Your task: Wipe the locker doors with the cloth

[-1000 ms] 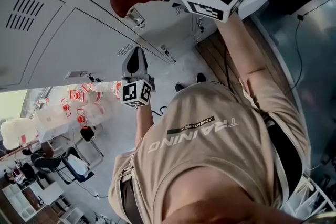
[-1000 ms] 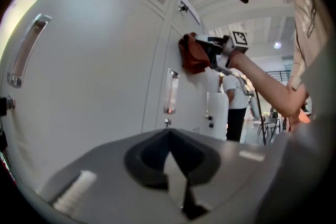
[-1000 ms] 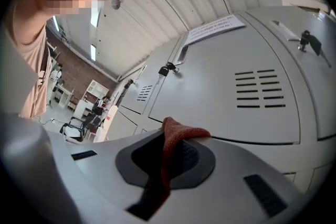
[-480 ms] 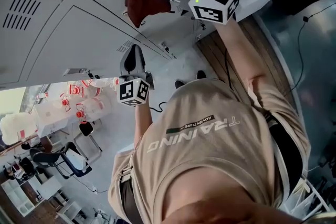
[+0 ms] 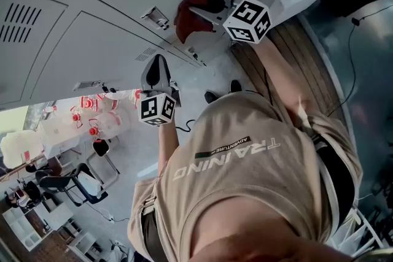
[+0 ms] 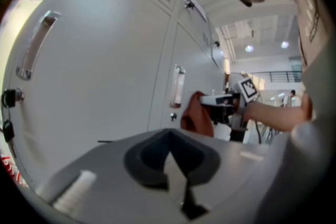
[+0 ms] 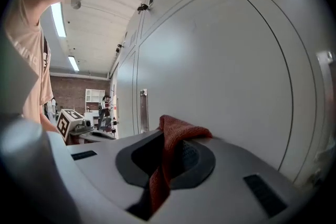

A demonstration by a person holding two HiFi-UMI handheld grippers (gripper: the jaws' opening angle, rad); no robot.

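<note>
A red cloth (image 5: 188, 15) is pressed flat to the grey locker doors (image 5: 92, 40), and my right gripper (image 5: 206, 9) is shut on it. In the right gripper view the cloth (image 7: 174, 136) hangs folded between the jaws of the right gripper (image 7: 164, 162), close to a door (image 7: 226, 71). My left gripper (image 5: 158, 64) hovers lower near the lockers, shut with nothing in it. The left gripper view has its own jaws (image 6: 172, 162) together, with the cloth (image 6: 195, 115) and the right gripper (image 6: 224, 99) further along the doors (image 6: 105, 71).
Metal door handles (image 5: 155, 16) (image 6: 177, 86) (image 7: 143, 105) and small locks stick out from the doors. A wooden floor strip (image 5: 295, 52) runs along the lockers. Black chairs (image 5: 73, 187) and a table with red-and-white items (image 5: 92, 123) stand further off.
My right gripper has slid the cloth along the locker door, rightward and a little down in the head view, past a handle. The left gripper has barely moved.
</note>
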